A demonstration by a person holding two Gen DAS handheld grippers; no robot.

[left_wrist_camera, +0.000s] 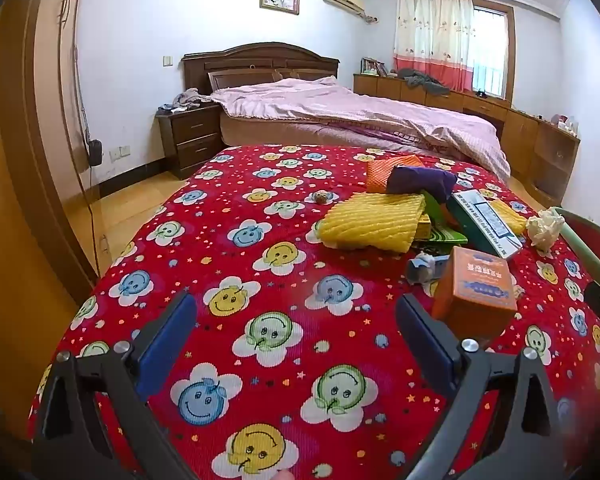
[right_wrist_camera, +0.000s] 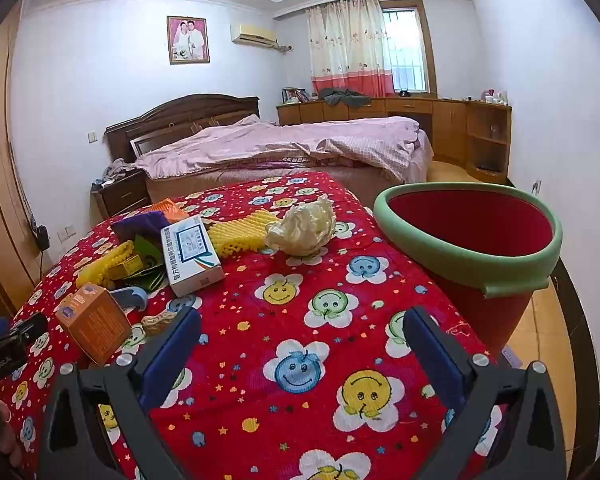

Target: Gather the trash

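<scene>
Trash lies on a table with a red smiley-flower cloth (left_wrist_camera: 236,264): an orange box (left_wrist_camera: 476,292), a white-and-green box (left_wrist_camera: 486,220), yellow foam netting (left_wrist_camera: 374,222), orange netting (left_wrist_camera: 384,172), a purple wrapper (left_wrist_camera: 420,180), crumpled paper (left_wrist_camera: 546,228) and a small nut (left_wrist_camera: 321,198). In the right wrist view the orange box (right_wrist_camera: 94,322), the white box (right_wrist_camera: 190,254) and the crumpled paper (right_wrist_camera: 302,228) lie left of a red bin with a green rim (right_wrist_camera: 472,236). My left gripper (left_wrist_camera: 296,320) is open and empty, left of the orange box. My right gripper (right_wrist_camera: 300,336) is open and empty over bare cloth.
A bed with a pink quilt (left_wrist_camera: 340,116) stands behind the table, a dark nightstand (left_wrist_camera: 192,136) to its left. Wooden cabinets (right_wrist_camera: 440,120) run along the window wall. A wardrobe (left_wrist_camera: 24,160) stands at the left. The bin sits at the table's right edge.
</scene>
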